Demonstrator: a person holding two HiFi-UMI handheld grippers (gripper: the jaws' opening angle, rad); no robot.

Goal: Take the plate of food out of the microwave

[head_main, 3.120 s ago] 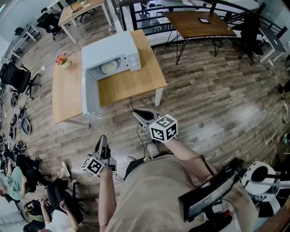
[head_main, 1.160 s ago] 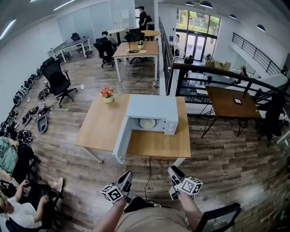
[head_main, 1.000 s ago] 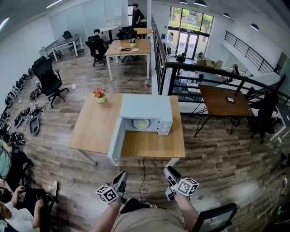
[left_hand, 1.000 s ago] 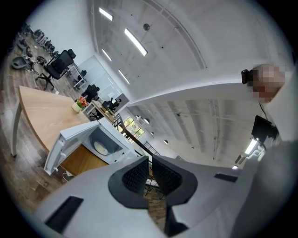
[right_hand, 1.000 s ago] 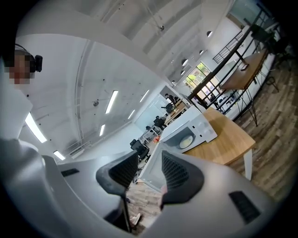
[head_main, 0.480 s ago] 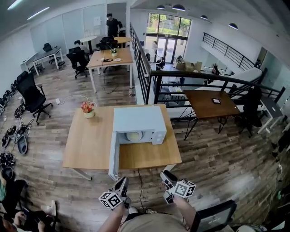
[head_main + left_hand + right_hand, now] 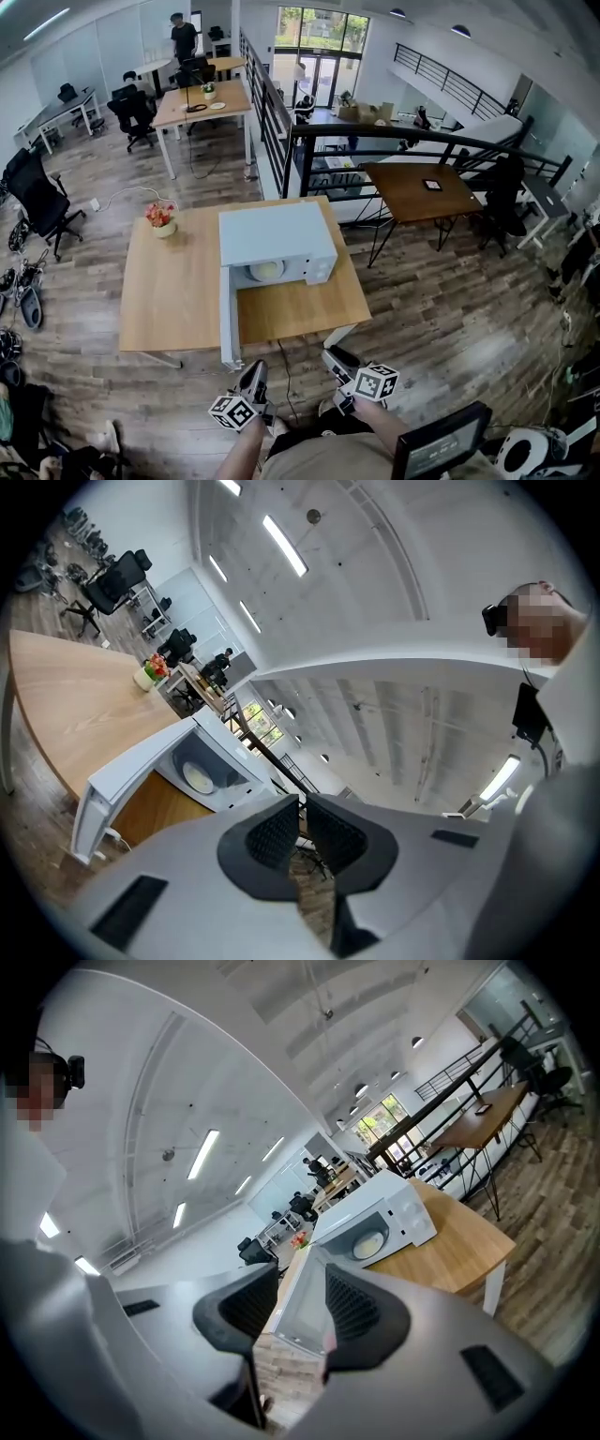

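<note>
The white microwave (image 7: 277,246) stands on a wooden table (image 7: 173,291) with its door (image 7: 227,319) swung wide open toward me. Inside sits a pale plate of food (image 7: 266,270), which also shows as the plate (image 7: 198,778) in the left gripper view and the plate (image 7: 368,1241) in the right gripper view. My left gripper (image 7: 255,367) hangs low before the table's front edge, its jaws shut on nothing. My right gripper (image 7: 330,354) is beside it, jaws slightly apart and empty. Both grippers are well short of the microwave.
A small pot of flowers (image 7: 161,217) stands at the table's far left. A cable (image 7: 281,361) hangs off the front edge. To the right are a dark wooden table (image 7: 419,190) and a black railing (image 7: 375,141). Office chairs and desks fill the back left.
The head view has swung and drawn nearer, so the microwave now lies straight ahead. Both grippers stay low by my body and have hardly moved.
</note>
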